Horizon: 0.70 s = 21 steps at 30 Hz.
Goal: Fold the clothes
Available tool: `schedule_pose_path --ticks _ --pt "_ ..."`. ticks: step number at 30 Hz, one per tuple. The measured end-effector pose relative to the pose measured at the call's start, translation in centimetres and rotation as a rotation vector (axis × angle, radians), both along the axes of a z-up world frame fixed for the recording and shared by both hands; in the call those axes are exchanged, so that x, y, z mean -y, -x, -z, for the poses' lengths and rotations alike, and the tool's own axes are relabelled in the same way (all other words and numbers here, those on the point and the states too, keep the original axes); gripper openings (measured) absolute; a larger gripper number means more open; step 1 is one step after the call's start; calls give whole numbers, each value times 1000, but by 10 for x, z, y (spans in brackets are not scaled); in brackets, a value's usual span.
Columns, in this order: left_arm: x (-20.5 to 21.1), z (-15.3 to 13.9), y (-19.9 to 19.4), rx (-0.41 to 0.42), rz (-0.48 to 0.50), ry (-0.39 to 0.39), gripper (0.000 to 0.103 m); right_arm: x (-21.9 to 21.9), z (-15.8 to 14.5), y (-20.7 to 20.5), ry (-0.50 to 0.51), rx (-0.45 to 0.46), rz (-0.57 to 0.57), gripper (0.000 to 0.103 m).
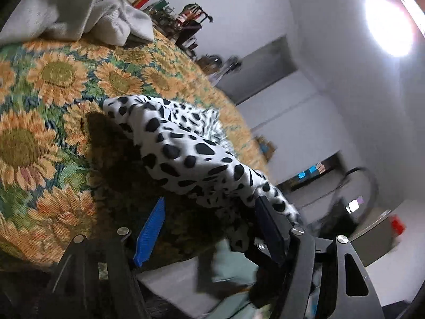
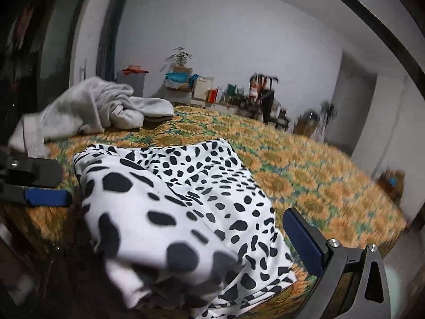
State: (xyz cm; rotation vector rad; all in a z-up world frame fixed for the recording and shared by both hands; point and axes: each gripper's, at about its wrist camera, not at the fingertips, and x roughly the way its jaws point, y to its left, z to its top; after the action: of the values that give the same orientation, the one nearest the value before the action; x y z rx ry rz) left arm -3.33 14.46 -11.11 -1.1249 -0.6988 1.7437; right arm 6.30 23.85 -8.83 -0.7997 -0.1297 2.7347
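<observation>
While the spotted garment (image 2: 186, 212) lies bunched on the sunflower bedspread (image 2: 305, 164) of the bed, the left gripper (image 1: 209, 228) stands open beside its edge, and the right gripper (image 2: 186, 260) has cloth draped over it, grip unclear.

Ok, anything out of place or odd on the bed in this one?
Nothing damaged or spilled. The white black-spotted garment lies bunched and unevenly folded on the sunflower-print bedspread, and a grey knitted garment sits crumpled at the far edge, still unfolded.
</observation>
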Motion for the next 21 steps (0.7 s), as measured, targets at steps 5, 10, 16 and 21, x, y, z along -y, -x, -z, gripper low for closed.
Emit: schedule_pose_path --ticks 5,10,16,21 --pt "-51 8 0 7 52 287 69 2 -1 1 5 6 -5 103" --pt "-82 13 0 10 -4 291 56 -7 -6 -11 21 -2 19 103" --pt "-108 1 -4 -138 -43 385 45 -33 -23 -45 274 -90 -71 103" --pt "-125 -6 -22 -267 -44 491 34 -64 -52 -66 456 -230 -27 103"
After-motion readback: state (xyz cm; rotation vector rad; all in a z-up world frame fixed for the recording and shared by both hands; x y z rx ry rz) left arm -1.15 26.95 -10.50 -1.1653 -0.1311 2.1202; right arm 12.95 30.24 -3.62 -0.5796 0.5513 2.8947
